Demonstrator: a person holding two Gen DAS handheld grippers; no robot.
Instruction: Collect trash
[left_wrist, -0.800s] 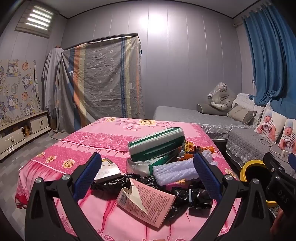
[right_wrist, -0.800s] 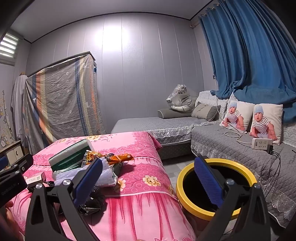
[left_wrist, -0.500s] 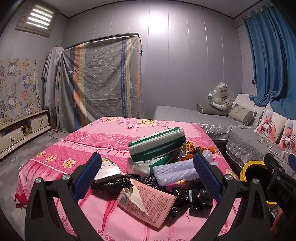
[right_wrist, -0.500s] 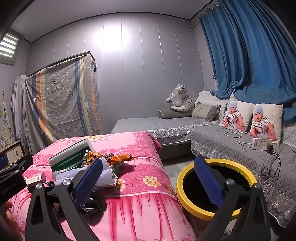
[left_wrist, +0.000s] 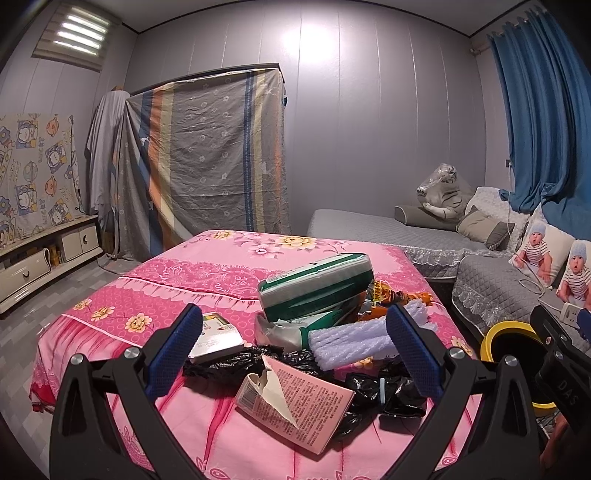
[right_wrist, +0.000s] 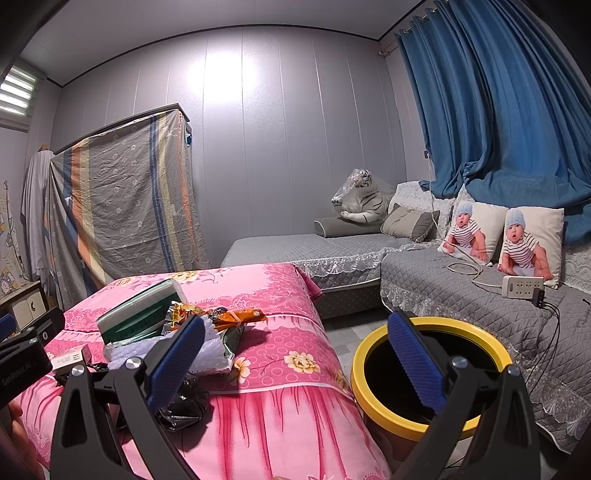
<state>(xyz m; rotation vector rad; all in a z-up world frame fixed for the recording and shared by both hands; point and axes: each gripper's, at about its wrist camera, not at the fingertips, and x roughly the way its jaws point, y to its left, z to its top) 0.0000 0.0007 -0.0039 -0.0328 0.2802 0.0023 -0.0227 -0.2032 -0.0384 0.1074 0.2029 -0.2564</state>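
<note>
A heap of trash lies on the pink flowered table cover (left_wrist: 177, 295): a torn pink carton (left_wrist: 295, 406), black plastic bags (left_wrist: 384, 391), a white foam roll (left_wrist: 354, 341), a green-and-white pack (left_wrist: 317, 286), a small box (left_wrist: 214, 336) and orange snack wrappers (right_wrist: 236, 315). My left gripper (left_wrist: 293, 354) hovers open just in front of the heap, nothing between its fingers. My right gripper (right_wrist: 295, 362) is open too, at the table's right corner, beside the yellow-rimmed bin (right_wrist: 480, 336) on the floor.
A grey quilted sofa (right_wrist: 461, 295) with printed cushions, a power strip (right_wrist: 522, 286) and cables runs behind the bin. A cloth-covered rack (left_wrist: 207, 158) stands at the back wall, a low cabinet (left_wrist: 44, 258) at the left. Blue curtains hang on the right.
</note>
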